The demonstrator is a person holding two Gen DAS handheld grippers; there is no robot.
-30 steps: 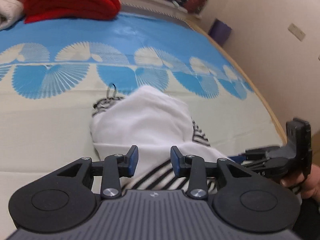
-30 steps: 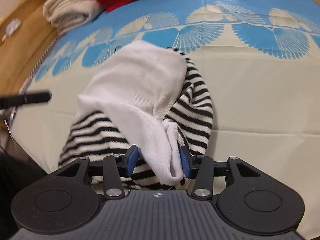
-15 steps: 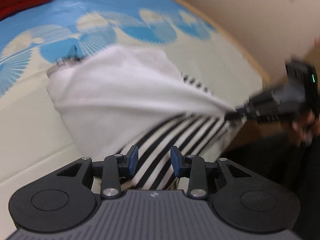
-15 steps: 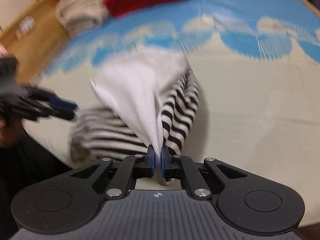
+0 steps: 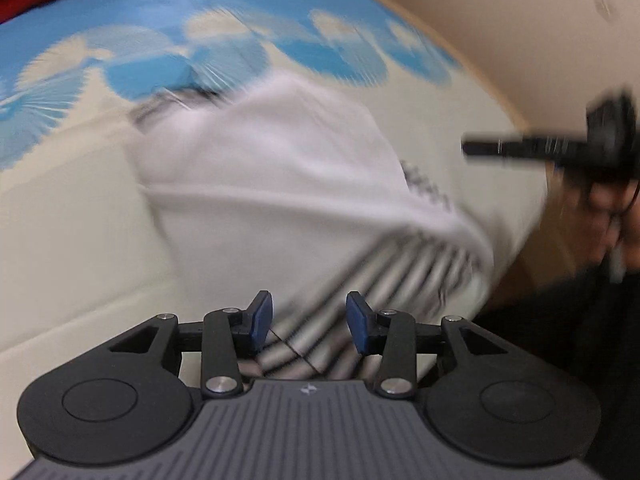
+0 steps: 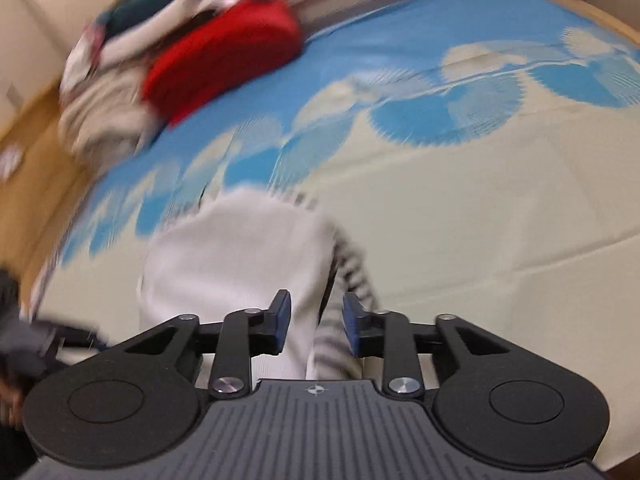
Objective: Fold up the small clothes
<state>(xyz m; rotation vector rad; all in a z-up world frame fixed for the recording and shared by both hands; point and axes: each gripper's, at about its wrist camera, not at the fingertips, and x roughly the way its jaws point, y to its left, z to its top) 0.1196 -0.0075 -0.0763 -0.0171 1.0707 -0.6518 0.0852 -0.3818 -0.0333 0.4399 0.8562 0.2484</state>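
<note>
A small white garment (image 5: 280, 184) lies over a black-and-white striped garment (image 5: 384, 276) near the front edge of the bed. My left gripper (image 5: 308, 322) is open, with the striped cloth between its fingers. My right gripper (image 6: 314, 322) is open just above the near end of the white garment (image 6: 240, 268), with the striped garment (image 6: 352, 276) to its right. The right gripper also shows in the left wrist view (image 5: 560, 148), lifted clear of the clothes. Both views are blurred.
The bed cover (image 6: 480, 220) is cream with a blue fan pattern. A red folded blanket (image 6: 224, 60) and a pile of pale and dark clothes (image 6: 108, 112) sit at the far side. A beige wall (image 5: 520, 20) runs along the bed's right edge.
My right gripper has opened and let go of the white garment's corner, then lifted away. The white cloth has dropped onto the striped one. My left gripper has stayed open.
</note>
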